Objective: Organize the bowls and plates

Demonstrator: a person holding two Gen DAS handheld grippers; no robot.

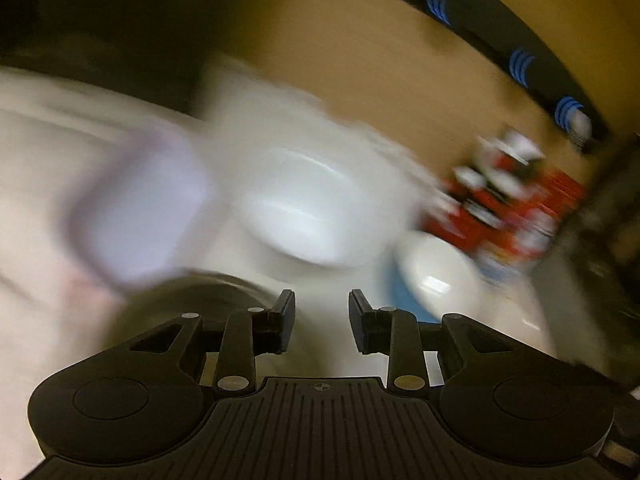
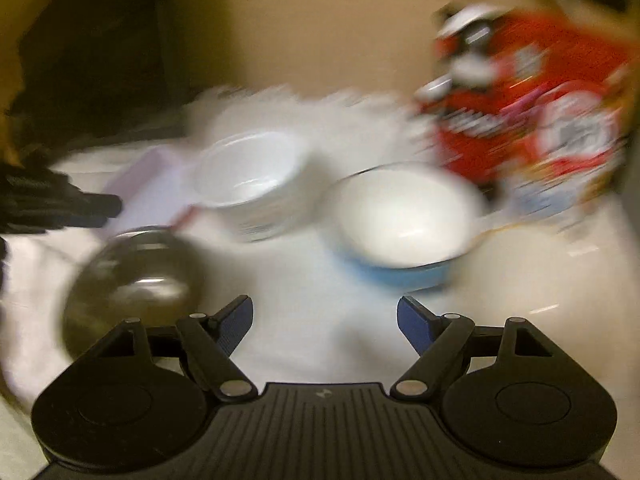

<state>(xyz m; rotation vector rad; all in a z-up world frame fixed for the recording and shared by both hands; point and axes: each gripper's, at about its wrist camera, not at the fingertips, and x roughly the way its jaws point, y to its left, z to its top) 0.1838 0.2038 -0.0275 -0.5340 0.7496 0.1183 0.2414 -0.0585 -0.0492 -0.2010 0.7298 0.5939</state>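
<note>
Hovering empty over the white cloth-covered table [image 2: 304, 280], the narrowly parted left gripper [image 1: 322, 316] and wide-open right gripper [image 2: 325, 322] face a far round white bowl [image 2: 244, 168], risking clipping the near-left dark glass bowl [image 2: 132, 280] through haste.

It looks like a home dining or kitchen corner. A bench [image 2: 304, 320] under a white cloth carries a white bowl [image 2: 246, 168], a blue-sided bowl [image 2: 400, 216], a dark glass bowl [image 2: 136, 276] and a red printed food packet [image 2: 540, 112], with a plain beige wall [image 2: 312, 28] behind.
</note>
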